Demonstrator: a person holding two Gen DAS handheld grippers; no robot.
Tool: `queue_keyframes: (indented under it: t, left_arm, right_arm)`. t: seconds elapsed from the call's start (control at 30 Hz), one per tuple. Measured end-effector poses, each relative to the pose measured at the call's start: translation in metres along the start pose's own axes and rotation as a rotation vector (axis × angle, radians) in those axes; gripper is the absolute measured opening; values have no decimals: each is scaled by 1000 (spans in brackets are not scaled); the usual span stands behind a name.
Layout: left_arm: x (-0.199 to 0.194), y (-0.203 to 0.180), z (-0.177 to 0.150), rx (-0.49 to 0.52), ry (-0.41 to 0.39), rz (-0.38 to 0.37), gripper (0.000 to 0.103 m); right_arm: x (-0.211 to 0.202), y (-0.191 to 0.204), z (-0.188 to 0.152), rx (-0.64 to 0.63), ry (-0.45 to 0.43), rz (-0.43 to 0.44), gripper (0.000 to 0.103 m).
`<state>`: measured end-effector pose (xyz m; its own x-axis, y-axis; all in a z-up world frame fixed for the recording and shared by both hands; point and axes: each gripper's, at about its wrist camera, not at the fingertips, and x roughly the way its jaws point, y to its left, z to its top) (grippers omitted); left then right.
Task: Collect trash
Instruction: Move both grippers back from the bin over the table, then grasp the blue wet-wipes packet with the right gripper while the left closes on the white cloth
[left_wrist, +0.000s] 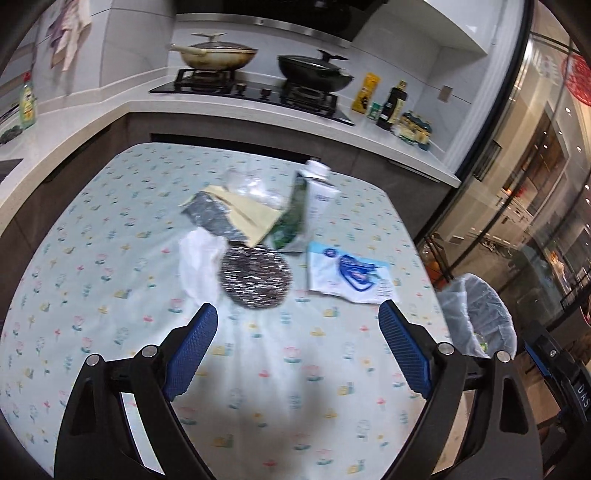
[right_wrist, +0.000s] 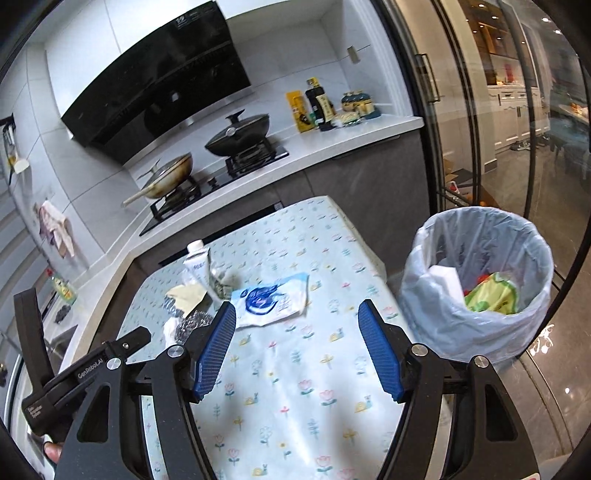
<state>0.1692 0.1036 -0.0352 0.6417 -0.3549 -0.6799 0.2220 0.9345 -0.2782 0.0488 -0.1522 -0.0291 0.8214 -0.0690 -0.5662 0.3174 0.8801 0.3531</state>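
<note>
Trash lies on the flowered tablecloth (left_wrist: 295, 369): a steel scouring ball (left_wrist: 255, 280), a crumpled white tissue (left_wrist: 197, 264), a grey and yellow sponge cloth (left_wrist: 229, 214), a green wrapper (left_wrist: 291, 221), a white tube (left_wrist: 317, 192) and a white and blue wrapper (left_wrist: 351, 275). My left gripper (left_wrist: 297, 321) is open and empty, just short of the scouring ball. My right gripper (right_wrist: 297, 317) is open and empty above the table, just short of the white and blue wrapper (right_wrist: 273, 299). A lined trash bin (right_wrist: 480, 288) stands to its right, with trash inside.
The bin also shows at the table's right edge in the left wrist view (left_wrist: 476, 317). A kitchen counter (left_wrist: 236, 107) behind the table holds a hob with two pans and several bottles. A glass door (right_wrist: 480, 129) is on the right.
</note>
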Motion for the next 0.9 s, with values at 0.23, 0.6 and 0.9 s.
queue_keyframes:
  t: [0.23, 0.6, 0.9]
  left_arm:
    - [19, 57, 5, -63, 29, 59, 85]
    - [77, 104, 15, -140, 101, 95, 84]
    - [124, 112, 16, -157, 164, 62, 67]
  right_arm:
    - [43, 29, -14, -20, 67, 2, 66]
    - [112, 43, -26, -31, 164, -19, 66]
    - [162, 31, -20, 6, 192, -63, 66]
